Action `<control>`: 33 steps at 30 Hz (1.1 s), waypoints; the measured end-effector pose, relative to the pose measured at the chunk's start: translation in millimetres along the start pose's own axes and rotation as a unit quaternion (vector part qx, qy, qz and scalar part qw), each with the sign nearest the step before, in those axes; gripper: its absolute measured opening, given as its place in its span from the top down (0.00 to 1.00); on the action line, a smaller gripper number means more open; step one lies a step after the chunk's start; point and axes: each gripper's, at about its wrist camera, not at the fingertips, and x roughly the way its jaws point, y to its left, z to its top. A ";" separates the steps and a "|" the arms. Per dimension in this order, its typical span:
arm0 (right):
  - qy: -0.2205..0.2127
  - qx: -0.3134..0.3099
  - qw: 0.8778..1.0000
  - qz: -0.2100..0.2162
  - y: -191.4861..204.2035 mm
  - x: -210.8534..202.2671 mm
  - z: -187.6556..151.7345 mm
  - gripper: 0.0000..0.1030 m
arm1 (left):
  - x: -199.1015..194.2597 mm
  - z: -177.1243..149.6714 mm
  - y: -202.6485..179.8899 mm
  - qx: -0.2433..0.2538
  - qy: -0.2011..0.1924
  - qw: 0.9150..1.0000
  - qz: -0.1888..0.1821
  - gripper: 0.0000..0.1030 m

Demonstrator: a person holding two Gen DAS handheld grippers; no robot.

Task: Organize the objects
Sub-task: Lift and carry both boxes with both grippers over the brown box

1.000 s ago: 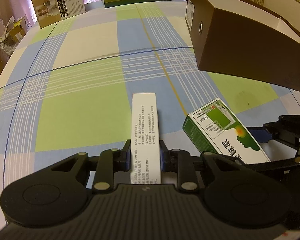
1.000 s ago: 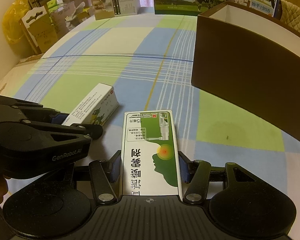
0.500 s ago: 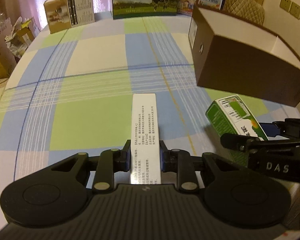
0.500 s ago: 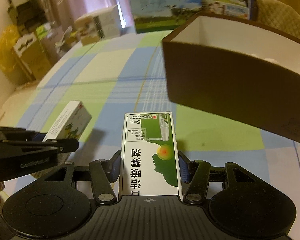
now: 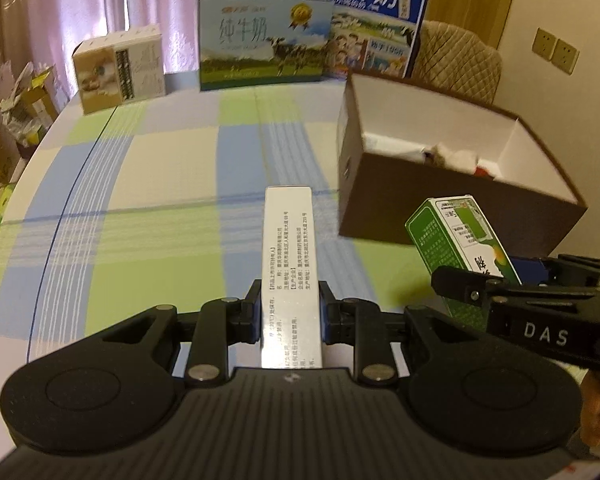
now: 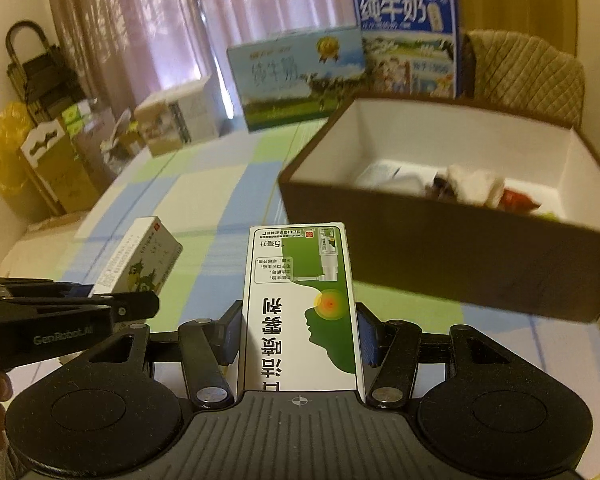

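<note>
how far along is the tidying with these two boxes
Done: a few items already lie inside the brown box. In hand: the left tool is shut on the white box, the right tool on the green box, both raised short of the brown box. Left: dropping both in.

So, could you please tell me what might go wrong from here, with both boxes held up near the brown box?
1. The green box might catch the near wall of the brown box.
2. The right gripper and left gripper are close together and could collide.
3. The white box sticks far out and could pivot.
</note>
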 end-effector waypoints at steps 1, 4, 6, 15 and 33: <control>-0.006 0.003 1.000 0.000 -1.4 -3.4 3.9 0.49 | -1.3 5.4 -4.1 0.002 -0.005 1.000 -0.003 0.79; -0.030 0.016 0.999 0.001 -9.5 -17.1 17.4 0.49 | -4.3 22.8 -18.5 0.012 -0.018 1.000 -0.012 0.79; -0.045 0.024 0.999 -0.002 -16.3 -25.9 26.8 0.49 | -5.0 34.6 -29.8 0.022 -0.027 0.999 -0.020 0.79; -0.115 0.075 0.989 -0.052 -67.5 -47.1 83.0 0.49 | 6.7 86.0 -75.2 0.050 -0.053 0.996 -0.049 0.79; -0.072 0.124 0.980 -0.140 -182.5 32.9 131.4 0.49 | 115.2 166.2 -129.1 0.111 -0.025 0.992 -0.047 0.79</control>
